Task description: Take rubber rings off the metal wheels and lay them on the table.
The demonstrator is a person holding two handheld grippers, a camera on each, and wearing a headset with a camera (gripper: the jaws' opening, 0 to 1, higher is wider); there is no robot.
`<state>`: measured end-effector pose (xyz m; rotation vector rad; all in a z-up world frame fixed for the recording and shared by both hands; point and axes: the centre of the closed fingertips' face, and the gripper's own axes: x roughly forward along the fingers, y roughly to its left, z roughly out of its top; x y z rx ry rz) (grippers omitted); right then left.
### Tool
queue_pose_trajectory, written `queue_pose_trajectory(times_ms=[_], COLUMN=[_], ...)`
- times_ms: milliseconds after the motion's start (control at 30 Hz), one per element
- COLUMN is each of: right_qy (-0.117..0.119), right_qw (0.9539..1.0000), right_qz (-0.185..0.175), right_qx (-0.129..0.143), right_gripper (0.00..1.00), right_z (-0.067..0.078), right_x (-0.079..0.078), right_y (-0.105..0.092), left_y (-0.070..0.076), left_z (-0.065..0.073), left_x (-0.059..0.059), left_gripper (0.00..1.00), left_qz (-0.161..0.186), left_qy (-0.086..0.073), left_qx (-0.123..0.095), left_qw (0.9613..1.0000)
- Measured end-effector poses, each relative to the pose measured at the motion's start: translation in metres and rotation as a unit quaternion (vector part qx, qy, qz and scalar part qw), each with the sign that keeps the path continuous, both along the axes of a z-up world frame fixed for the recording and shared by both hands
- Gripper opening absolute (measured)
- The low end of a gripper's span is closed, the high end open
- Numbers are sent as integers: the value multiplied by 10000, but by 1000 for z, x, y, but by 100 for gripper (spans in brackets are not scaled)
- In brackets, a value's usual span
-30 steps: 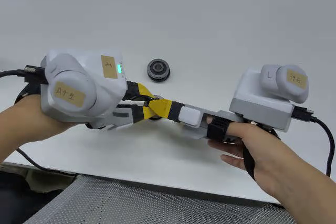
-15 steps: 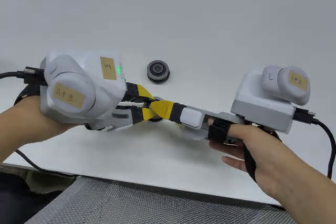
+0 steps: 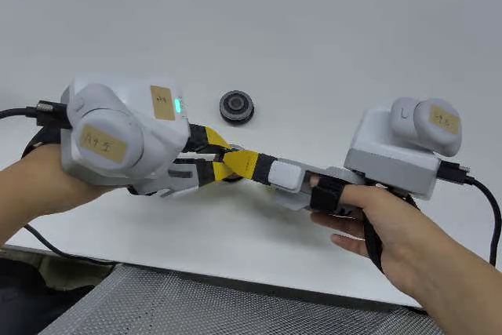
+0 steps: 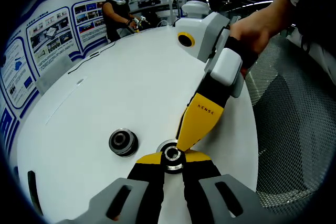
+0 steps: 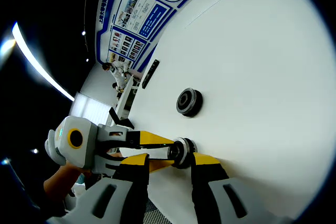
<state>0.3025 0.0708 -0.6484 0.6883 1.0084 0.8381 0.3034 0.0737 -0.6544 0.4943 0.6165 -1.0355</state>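
White worktable, mostly bare. Its near edge runs along 6 o'clock in the head view, with grey mesh below it.

Left gripper comes in from 9 o'clock, jaws clamped on a metal wheel held low over the tabletop. Likely acting as the vise so the wheel can't spin or slide.

Right gripper comes in from 3 o'clock, nose to nose with the left, jaws flanking the same wheel. Can't tell if they actually bite the rubber ring. My guess is it's the puller.

Second wheel sits free at 12 o'clock of the pair, near but apart, dark ring apparently on it.

Room: open table from 12 to 2 o'clock for laying the ring down. A pull toward 3 o'clock looks clear. Stay off the near edge, and mind the right cable at 4 o'clock.
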Motion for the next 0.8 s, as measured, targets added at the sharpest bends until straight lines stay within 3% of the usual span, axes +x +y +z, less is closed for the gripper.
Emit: queue_pose_trajectory(times_ms=[400,600,800], right_qy=[-21,-155,-140], right_qw=[10000,9999,9999], right_qz=[-20,26,-14], right_qx=[22,-65,-82], right_gripper=[28,31,33], right_z=[-1,-2,-2], right_x=[0,0,-1], right_y=[-3,0,-1], left_y=[1,2,2], left_z=[-1,-1,-1], left_x=[1,0,0], left_gripper=[13,13,13], left_qz=[0,3,8], left_qy=[-4,0,0], left_qx=[-15,-17,-19], left_qw=[10000,10000,10000])
